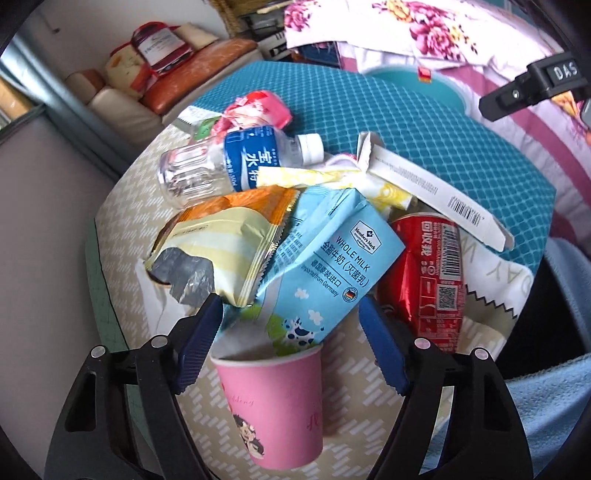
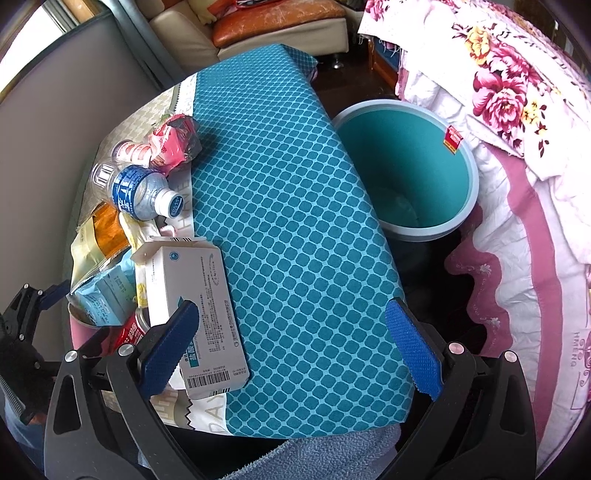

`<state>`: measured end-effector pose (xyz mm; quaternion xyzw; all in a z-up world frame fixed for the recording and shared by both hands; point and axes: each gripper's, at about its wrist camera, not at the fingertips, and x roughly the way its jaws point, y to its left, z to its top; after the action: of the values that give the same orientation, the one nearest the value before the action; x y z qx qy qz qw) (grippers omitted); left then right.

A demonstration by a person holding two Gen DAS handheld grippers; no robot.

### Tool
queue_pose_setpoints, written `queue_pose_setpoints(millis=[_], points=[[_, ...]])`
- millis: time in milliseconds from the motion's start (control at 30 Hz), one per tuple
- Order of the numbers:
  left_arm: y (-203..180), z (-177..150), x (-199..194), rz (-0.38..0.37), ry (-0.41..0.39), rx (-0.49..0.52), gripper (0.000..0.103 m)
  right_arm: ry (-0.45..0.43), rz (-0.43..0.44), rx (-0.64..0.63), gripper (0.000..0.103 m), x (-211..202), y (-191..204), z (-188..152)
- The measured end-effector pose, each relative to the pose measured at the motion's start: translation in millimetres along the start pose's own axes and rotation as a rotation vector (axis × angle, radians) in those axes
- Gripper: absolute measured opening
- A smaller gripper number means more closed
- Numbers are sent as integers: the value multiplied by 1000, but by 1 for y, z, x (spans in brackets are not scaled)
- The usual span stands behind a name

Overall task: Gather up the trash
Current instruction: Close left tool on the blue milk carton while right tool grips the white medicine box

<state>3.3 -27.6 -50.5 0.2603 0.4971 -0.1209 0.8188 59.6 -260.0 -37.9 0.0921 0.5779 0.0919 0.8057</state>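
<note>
Blue milk carton sits between the left hand-held gripper's unclenched, non-touching fingers.

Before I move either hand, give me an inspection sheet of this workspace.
Surface: table under a teal diamond-pattern cloth, pale patterned cover on the trash side.
Job's things: milk carton, pink paper cup, red can, water bottle, snack bag, white box, pink wrapper; teal bin on the floor beside the table, nothing seen inside.
Clutter: blue towel at the near edge.
Grippers: left gripper open, fingers astride the carton above the cup; right gripper open over bare cloth.
Cables: nothing seen.
Surroundings: floral bedding, sofa.
</note>
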Motion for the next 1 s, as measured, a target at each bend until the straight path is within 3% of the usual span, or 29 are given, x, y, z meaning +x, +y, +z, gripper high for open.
queue_pose_setpoints(millis=[200, 300, 333, 367, 467, 600, 667, 1000], points=[[-12, 3, 18, 62, 19, 95, 88, 27, 7, 17, 97, 10, -2, 0], [-2, 7, 23, 13, 13, 34, 88, 41, 8, 15, 97, 15, -1, 0], [4, 8, 24, -12, 4, 2, 83, 44, 9, 15, 97, 16, -2, 0], [6, 9, 23, -31, -1, -13, 69, 49, 14, 14, 97, 17, -1, 0], [21, 12, 18, -103, -27, -90, 58, 68, 42, 5, 97, 21, 4, -1], [41, 16, 10, -190, -65, -201, 58, 83, 81, -28, 96, 22, 19, -1], [43, 14, 8, -221, -77, -235, 57, 93, 108, -63, 88, 25, 33, 1], [43, -3, 10, -265, -79, -288, 60, 208, 136, -108, 86, 67, 73, 15]])
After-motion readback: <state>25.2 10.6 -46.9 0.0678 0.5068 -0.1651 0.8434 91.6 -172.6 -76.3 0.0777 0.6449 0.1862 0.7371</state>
